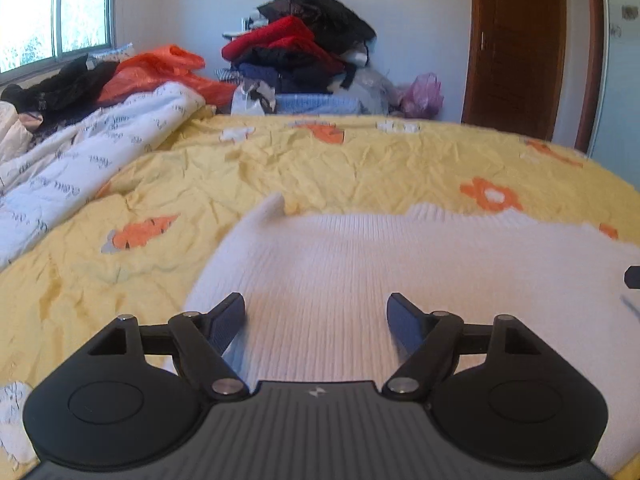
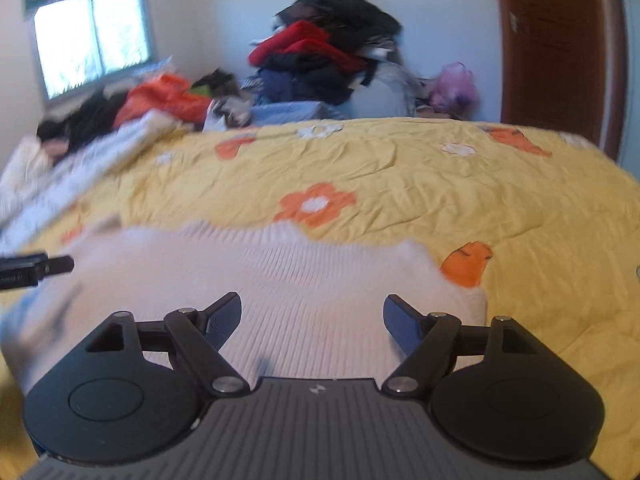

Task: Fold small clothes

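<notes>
Knitwear fills the lower middle of both views: a white ribbed sweater (image 1: 380, 272) lies spread flat on a yellow bedspread (image 1: 280, 160) printed with orange and white flowers. In the left wrist view, the left gripper (image 1: 316, 312) hangs over the sweater with its jaws spread wide and nothing between them, the knit showing in the gap. In the right wrist view, the right gripper (image 2: 312, 314) stands the same way, wide apart and empty, over the sweater's right part, near a corner beside an orange flower. At the left edge of that view a black fingertip of the other tool pokes in. Toward the top centre, a heap of clothes (image 1: 304, 44), red and black, rises against the wall. A white quilt (image 1: 80, 152) lies at the left, under a window (image 1: 56, 8), and a brown door (image 1: 520, 44) stands at the upper right.
</notes>
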Demonstrator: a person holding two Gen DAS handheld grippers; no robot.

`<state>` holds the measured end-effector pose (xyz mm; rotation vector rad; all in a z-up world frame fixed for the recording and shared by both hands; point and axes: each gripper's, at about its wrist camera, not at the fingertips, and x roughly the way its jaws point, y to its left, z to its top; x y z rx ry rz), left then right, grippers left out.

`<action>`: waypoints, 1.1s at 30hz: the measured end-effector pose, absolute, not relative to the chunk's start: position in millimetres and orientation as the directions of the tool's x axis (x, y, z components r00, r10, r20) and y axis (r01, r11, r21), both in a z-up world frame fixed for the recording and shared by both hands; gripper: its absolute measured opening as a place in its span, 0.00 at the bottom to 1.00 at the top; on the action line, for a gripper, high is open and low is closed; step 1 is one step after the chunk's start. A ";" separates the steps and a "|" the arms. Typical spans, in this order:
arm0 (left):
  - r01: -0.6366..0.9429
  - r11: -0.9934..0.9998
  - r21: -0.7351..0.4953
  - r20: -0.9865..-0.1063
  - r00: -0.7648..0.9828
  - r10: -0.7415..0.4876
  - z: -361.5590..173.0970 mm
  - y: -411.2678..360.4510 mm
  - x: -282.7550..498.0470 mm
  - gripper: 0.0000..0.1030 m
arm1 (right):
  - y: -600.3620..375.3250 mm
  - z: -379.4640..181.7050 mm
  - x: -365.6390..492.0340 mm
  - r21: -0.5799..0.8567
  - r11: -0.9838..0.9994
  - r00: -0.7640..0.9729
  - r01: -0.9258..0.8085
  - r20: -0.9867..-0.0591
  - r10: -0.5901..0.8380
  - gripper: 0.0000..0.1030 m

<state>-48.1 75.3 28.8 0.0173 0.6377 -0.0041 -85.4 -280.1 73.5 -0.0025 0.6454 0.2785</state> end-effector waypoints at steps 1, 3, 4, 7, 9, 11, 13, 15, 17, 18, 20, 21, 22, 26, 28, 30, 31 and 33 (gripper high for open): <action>0.010 1.000 0.008 -0.581 0.814 -0.003 21.1 77.7 -49.8 0.78 | -273.8 65.4 -87.0 0.023 0.966 0.756 -0.257 -0.617 0.216 0.78; 0.022 1.000 0.019 -0.555 0.832 -0.008 12.4 80.2 -50.8 0.80 | -269.7 46.4 -93.3 -0.063 0.959 0.771 -0.277 -0.610 0.183 0.82; 0.015 1.000 0.006 -0.563 0.826 -0.009 13.3 81.7 -48.0 0.81 | -274.5 40.8 -95.4 -0.047 0.957 0.783 -0.285 -0.587 0.204 0.82; 0.011 1.000 0.013 -0.589 0.808 -0.001 21.4 80.2 -47.4 0.81 | -279.2 47.1 -85.6 -0.002 0.961 0.750 -0.277 -0.625 0.215 0.84; -0.011 0.999 -0.041 -0.603 0.798 -0.016 34.2 89.6 -56.1 0.79 | -274.9 57.8 -83.2 -0.002 0.966 0.731 -0.257 -0.654 0.193 0.84; -0.033 0.991 -0.132 -0.578 0.815 -0.050 46.8 105.2 -76.6 0.80 | -271.1 73.1 -92.2 0.038 0.972 0.737 -0.233 -0.645 0.202 0.80; -0.043 0.980 -0.197 -0.551 0.831 -0.074 55.1 117.1 -98.2 0.80 | -265.8 88.3 -109.6 0.097 0.955 0.759 -0.280 -0.587 0.282 0.83; -0.023 0.967 -0.255 -0.529 0.840 -0.120 59.6 121.7 -113.7 0.80 | -251.5 98.1 -122.8 0.128 0.931 0.755 -0.341 -0.554 0.352 0.84; 0.010 0.963 -0.270 -0.528 0.835 -0.157 59.0 116.6 -120.3 0.80 | -228.2 100.9 -130.3 0.131 0.901 0.730 -0.414 -0.544 0.415 0.84; 0.017 0.968 -0.252 -0.540 0.827 -0.155 56.6 110.9 -120.2 0.80 | -213.1 100.1 -133.0 0.120 0.882 0.714 -0.456 -0.543 0.443 0.84; 0.012 0.975 -0.223 -0.598 0.788 -0.146 45.4 102.8 -114.3 0.80 | -180.4 94.7 -136.5 0.059 0.844 0.686 -0.532 -0.554 0.471 0.84; 0.006 0.978 -0.209 -0.640 0.755 -0.141 35.3 100.1 -109.2 0.80 | -162.6 89.9 -137.7 0.022 0.827 0.672 -0.561 -0.572 0.471 0.84; 0.015 0.985 -0.171 -0.642 0.757 -0.123 30.4 96.8 -108.6 0.80 | -151.7 83.1 -137.8 0.003 0.812 0.654 -0.583 -0.592 0.472 0.84; 0.048 0.993 -0.109 -0.646 0.756 -0.108 28.1 92.4 -110.2 0.80 | -126.8 47.5 -145.9 -0.095 0.771 0.614 -0.630 -0.668 0.420 0.91; 0.044 0.987 -0.157 -0.633 0.762 -0.135 38.7 102.1 -118.7 0.81 | -129.3 56.0 -150.1 -0.074 0.779 0.605 -0.623 -0.677 0.420 0.91; 0.015 0.978 -0.209 -0.597 0.790 -0.139 49.5 114.8 -133.3 0.81 | -140.1 68.5 -153.6 -0.023 0.794 0.603 -0.608 -0.663 0.443 0.90; -0.017 0.976 -0.218 -0.587 0.801 -0.117 52.7 120.7 -140.3 0.81 | -150.1 73.9 -154.4 -0.004 0.804 0.616 -0.595 -0.645 0.452 0.90; -0.104 0.958 -0.266 -0.591 0.803 -0.077 52.3 135.3 -151.8 0.83 | -168.3 82.5 -157.1 0.014 0.827 0.653 -0.562 -0.606 0.454 0.92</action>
